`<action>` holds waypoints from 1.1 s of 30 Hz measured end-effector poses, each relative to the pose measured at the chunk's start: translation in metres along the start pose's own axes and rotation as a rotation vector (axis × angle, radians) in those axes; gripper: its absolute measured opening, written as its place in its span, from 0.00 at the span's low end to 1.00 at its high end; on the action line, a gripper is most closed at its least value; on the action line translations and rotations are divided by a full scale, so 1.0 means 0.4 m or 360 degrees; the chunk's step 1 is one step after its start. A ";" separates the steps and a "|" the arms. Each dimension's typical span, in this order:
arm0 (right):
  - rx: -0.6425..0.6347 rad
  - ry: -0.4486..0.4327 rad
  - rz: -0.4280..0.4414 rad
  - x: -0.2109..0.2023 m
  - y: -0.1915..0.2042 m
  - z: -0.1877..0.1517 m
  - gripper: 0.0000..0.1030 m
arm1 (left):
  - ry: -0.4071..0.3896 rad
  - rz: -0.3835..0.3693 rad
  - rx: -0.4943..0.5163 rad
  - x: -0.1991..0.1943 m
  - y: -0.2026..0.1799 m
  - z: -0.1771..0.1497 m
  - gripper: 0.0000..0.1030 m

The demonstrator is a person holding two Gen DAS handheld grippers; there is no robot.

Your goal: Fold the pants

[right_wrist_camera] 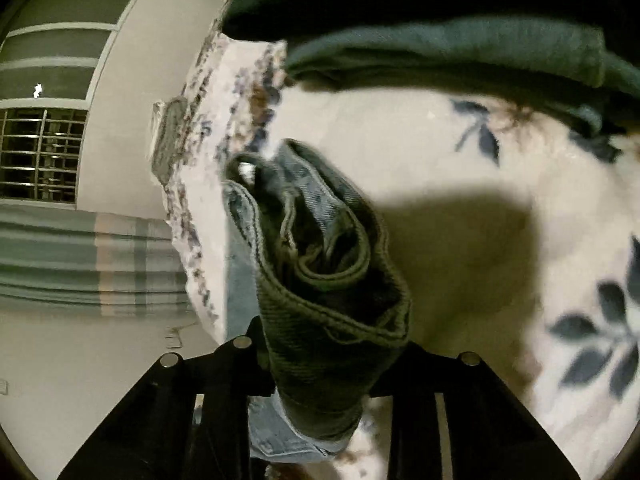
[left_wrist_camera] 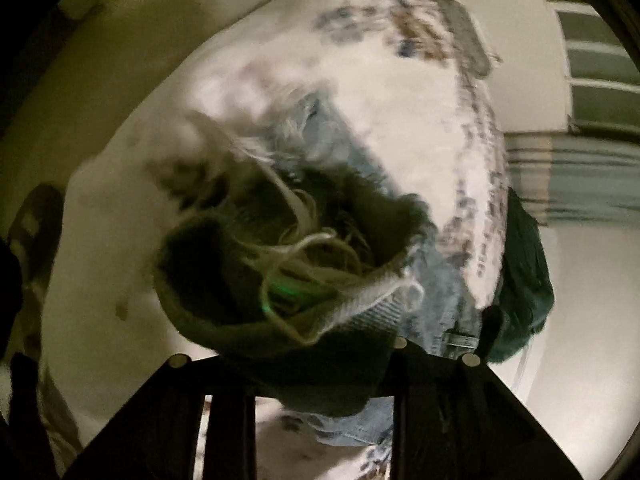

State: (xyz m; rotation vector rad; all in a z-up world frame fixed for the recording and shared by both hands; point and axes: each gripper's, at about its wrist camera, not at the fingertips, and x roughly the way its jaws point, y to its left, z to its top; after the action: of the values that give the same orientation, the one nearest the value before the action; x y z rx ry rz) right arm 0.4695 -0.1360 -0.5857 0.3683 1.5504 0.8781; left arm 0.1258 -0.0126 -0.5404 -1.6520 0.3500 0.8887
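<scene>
The pants are light blue denim jeans. In the left wrist view a frayed leg hem (left_wrist_camera: 320,280) with loose threads bunches between the fingers of my left gripper (left_wrist_camera: 320,364), which is shut on it, held above the bed. In the right wrist view the waistband end of the jeans (right_wrist_camera: 320,280) folds into a thick roll held in my right gripper (right_wrist_camera: 324,360), shut on it. More denim (right_wrist_camera: 240,264) hangs below on the left. Both grippers' fingertips are hidden by cloth.
A white bedspread with blue floral print (right_wrist_camera: 500,200) covers the bed (left_wrist_camera: 400,120) under both grippers. A dark green garment (right_wrist_camera: 440,52) lies at the bed's edge; it also shows in the left wrist view (left_wrist_camera: 524,272). A wall, a barred window (right_wrist_camera: 40,152) and a striped curtain (right_wrist_camera: 80,256) stand beyond.
</scene>
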 end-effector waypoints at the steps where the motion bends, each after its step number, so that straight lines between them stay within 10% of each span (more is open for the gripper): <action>1: 0.0010 -0.0006 0.0014 -0.019 0.012 -0.004 0.28 | 0.0003 -0.0003 0.0047 -0.021 -0.024 0.005 0.21; 16: 0.0159 -0.0521 0.0212 -0.561 0.293 0.151 0.26 | 0.0244 -0.0383 0.0680 -0.145 -0.694 0.016 0.21; 25: 0.0379 -0.1044 0.0054 -0.750 0.133 0.338 0.25 | 0.0694 -0.0614 0.1036 0.252 -1.048 -0.142 0.21; 33: 0.0787 -0.1102 -0.0057 -0.568 -0.202 0.217 0.25 | 0.1079 -0.0313 0.1395 0.637 -0.920 -0.236 0.21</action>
State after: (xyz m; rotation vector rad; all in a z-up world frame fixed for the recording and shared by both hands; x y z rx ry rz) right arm 0.6165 -0.3169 -0.4793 0.8926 1.0923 0.2649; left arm 0.5695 0.0628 -0.4586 -1.0696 0.8776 -0.0472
